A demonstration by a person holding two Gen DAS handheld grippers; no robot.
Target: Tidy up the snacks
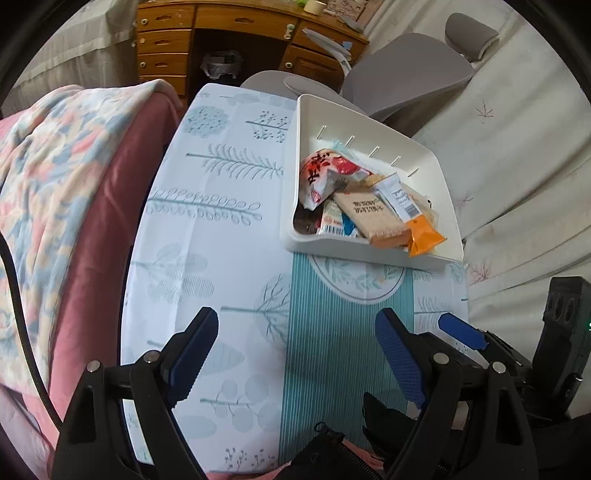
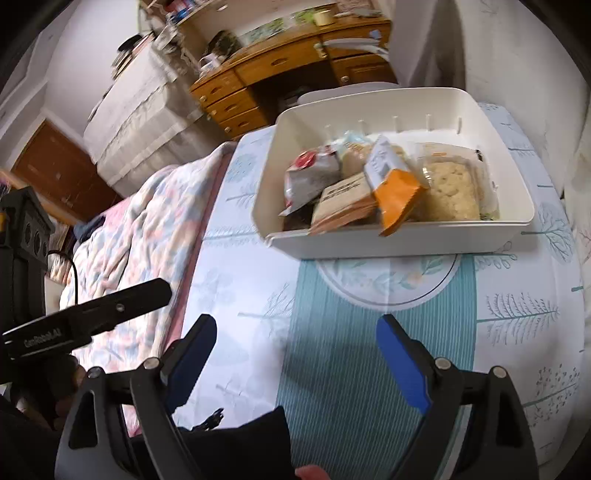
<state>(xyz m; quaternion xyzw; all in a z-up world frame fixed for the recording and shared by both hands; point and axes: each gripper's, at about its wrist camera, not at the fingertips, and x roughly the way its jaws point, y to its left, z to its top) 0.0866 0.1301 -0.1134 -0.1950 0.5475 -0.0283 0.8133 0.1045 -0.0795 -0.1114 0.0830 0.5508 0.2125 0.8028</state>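
Now we hold both grippers, left gripper (image 1: 295,354) and right gripper (image 2: 295,354), jaws wide, empty, over near desk (image 2: 332,350). Snacks (image 2: 369,188) lie in white bin (image 2: 388,247), far side, long axis left-right; right gripper faces it more squarely.

A smooth white plastic bin (image 2: 399,243) filled with glossy foil and plastic snack wrappers (image 2: 397,201) is seen on a printed tablecloth (image 2: 258,295), flanked by a soft quilt (image 2: 147,229) and a varnished wooden desk (image 1: 236,22).
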